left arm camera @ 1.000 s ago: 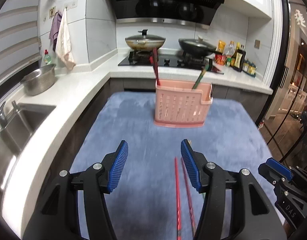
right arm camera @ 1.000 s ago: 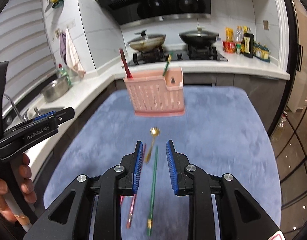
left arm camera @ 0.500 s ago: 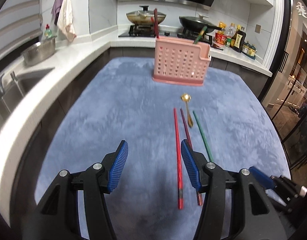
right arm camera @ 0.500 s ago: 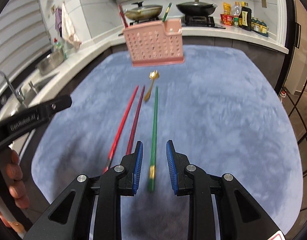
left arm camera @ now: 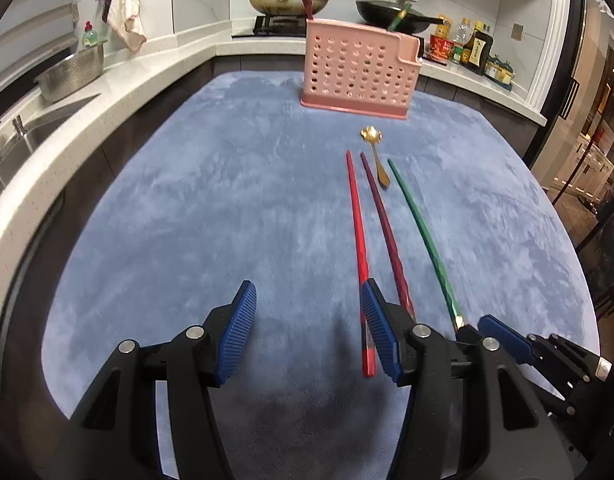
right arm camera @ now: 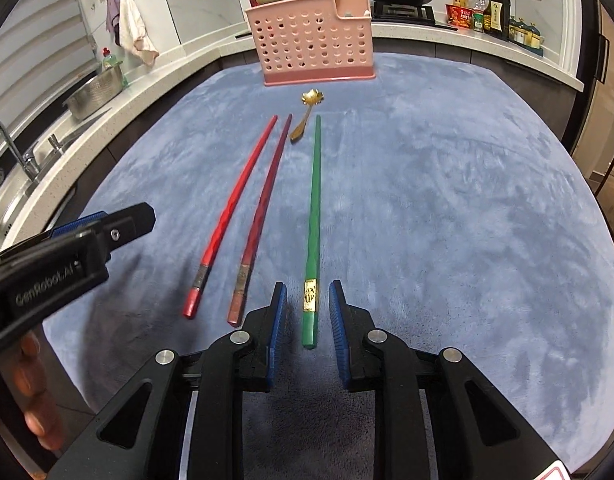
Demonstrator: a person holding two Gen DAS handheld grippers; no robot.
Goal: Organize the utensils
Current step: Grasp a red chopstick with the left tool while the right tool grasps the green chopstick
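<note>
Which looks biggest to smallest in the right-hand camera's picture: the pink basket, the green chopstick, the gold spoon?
1. Pink basket, the bulkiest even though farthest away.
2. Green chopstick, the longest but thin; its near end looks enlarged by closeness.
3. Gold spoon, clearly smallest.

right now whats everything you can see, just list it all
chopsticks: three, red, maroon, green, side by side on mat
spoon: one, gold, before caddy
caddy: one, pink, far end of mat, chopsticks inside
mat: one, blue
pans: two, on stove
colander: one, steel, by sink
bottles: several, right counter
left gripper: jaws open beside red chopstick
right gripper: jaws closing, green chopstick between
</note>
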